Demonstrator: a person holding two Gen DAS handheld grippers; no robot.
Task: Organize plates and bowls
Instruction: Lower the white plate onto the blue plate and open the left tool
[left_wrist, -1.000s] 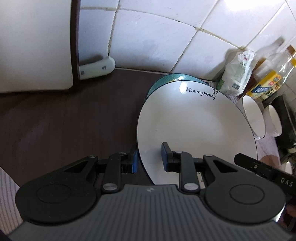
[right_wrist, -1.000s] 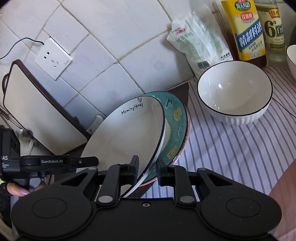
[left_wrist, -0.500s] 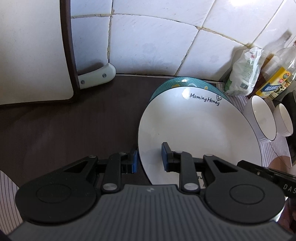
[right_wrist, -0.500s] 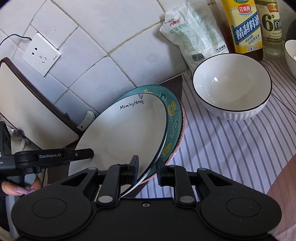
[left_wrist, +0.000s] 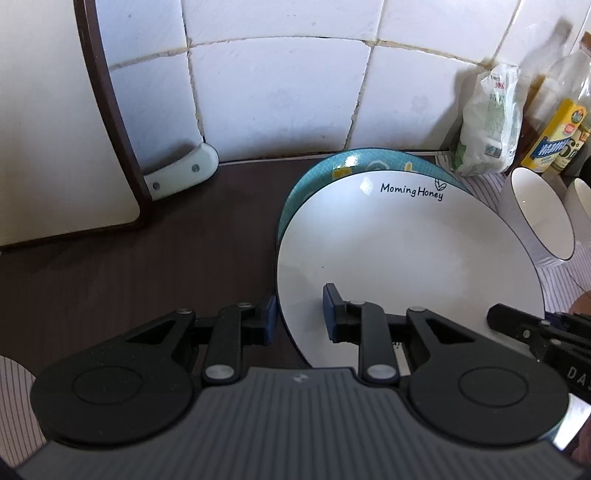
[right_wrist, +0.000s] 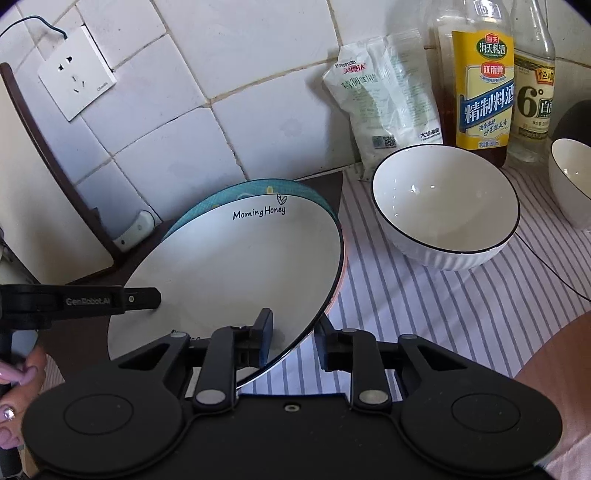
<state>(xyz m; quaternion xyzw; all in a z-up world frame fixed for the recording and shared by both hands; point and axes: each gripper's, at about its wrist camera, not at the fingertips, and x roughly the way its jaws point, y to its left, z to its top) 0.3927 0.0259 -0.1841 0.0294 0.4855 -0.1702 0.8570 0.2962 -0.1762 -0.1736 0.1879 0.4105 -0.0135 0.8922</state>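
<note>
A white plate (left_wrist: 406, 251) (right_wrist: 236, 266) lettered "Morning Honey" lies on top of a teal patterned plate (left_wrist: 314, 173) (right_wrist: 221, 194) near the tiled wall. My left gripper (left_wrist: 299, 317) is shut on the white plate's left rim, one pad inside and one outside. At the right rim, my right gripper (right_wrist: 295, 336) has its jaws opening. The rim still runs between them, and a small gap shows at the outer pad. A white bowl (right_wrist: 443, 206) (left_wrist: 539, 218) with a dark rim stands just right of the plates.
A second bowl (right_wrist: 572, 177) sits at the far right. Two bottles (right_wrist: 484, 92) and a white bag (right_wrist: 388, 99) line the wall behind the bowls. A cutting board (left_wrist: 55, 129) leans at the left by a knife handle (left_wrist: 181, 171). Striped cloth (right_wrist: 443, 314) covers the right side.
The plate stack has tipped down from a steep tilt to lie flatter. The right gripper's fingers have spread slightly around the rim. The left gripper keeps its hold.
</note>
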